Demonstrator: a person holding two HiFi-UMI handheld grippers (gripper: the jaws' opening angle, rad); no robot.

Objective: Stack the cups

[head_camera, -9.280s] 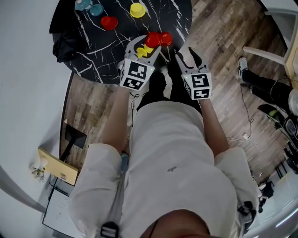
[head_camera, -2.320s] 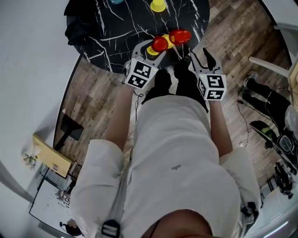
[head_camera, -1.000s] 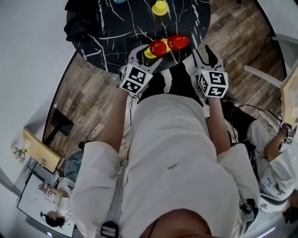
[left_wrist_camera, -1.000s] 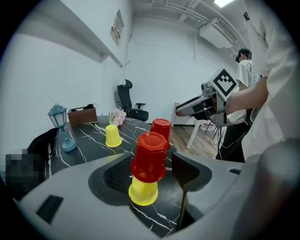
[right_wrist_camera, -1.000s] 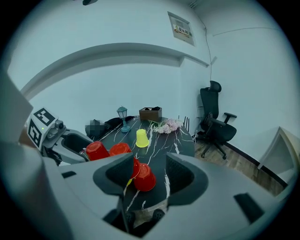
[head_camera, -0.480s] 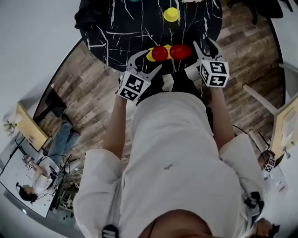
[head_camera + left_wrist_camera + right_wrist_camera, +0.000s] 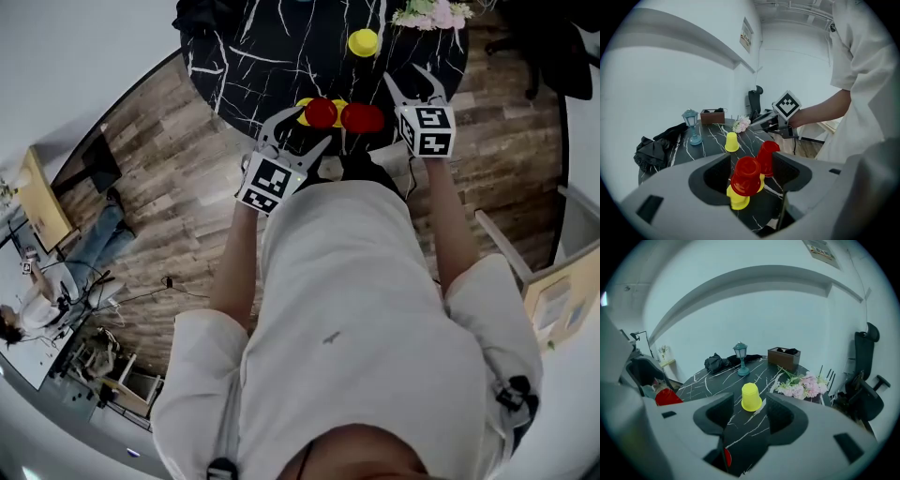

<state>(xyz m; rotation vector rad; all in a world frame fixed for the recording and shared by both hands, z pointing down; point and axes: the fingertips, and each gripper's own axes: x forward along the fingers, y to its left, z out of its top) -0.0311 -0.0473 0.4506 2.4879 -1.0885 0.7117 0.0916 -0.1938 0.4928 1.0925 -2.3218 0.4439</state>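
A red cup sits upside down and tilted on a yellow cup at the near edge of the black marbled table; more yellow shows behind it, and it cannot be told whether that is another cup. A second red cup stands upside down just beside this pair, at the same edge. A lone yellow cup stands upside down further in on the table top, well apart from the others.

Red cup atop yellow cup, between spread fingers.
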